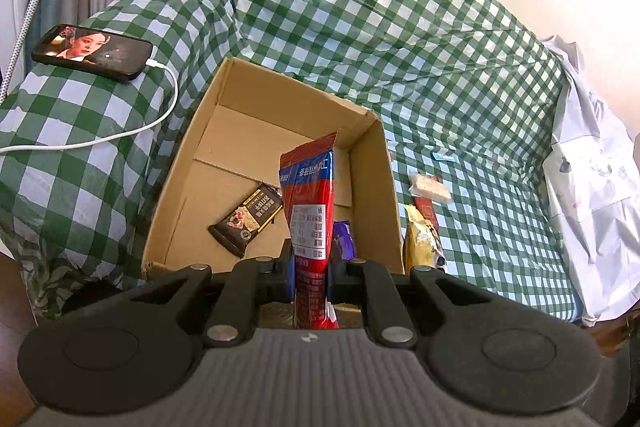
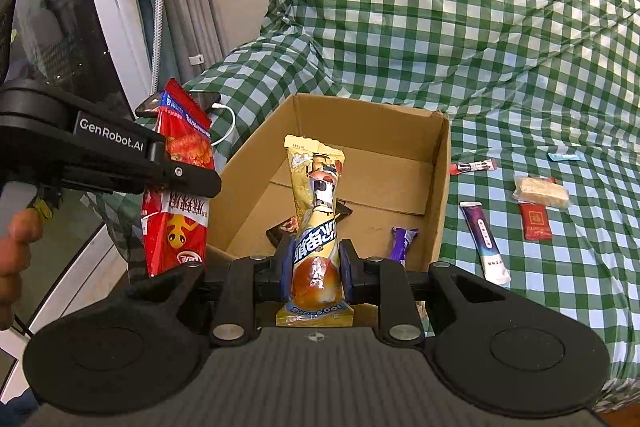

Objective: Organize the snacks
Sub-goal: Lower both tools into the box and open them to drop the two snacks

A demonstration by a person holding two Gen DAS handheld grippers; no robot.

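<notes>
Here, both jaws pinch snack packets, seemingly above the cardboard box (image 2: 440, 187).

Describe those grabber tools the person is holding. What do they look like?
Both the left gripper and right gripper are matte black plastic, with a ribbed grey base, round discs, silver rivets and blue finger pads. White lettering reads "GenRobot.AI". A bare hand shows at the edge.

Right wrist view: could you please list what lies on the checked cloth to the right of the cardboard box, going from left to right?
Red and black sachet → purple and white stick pack → red packet with gold square → pale wrapped bar → small light blue sachet.
</notes>
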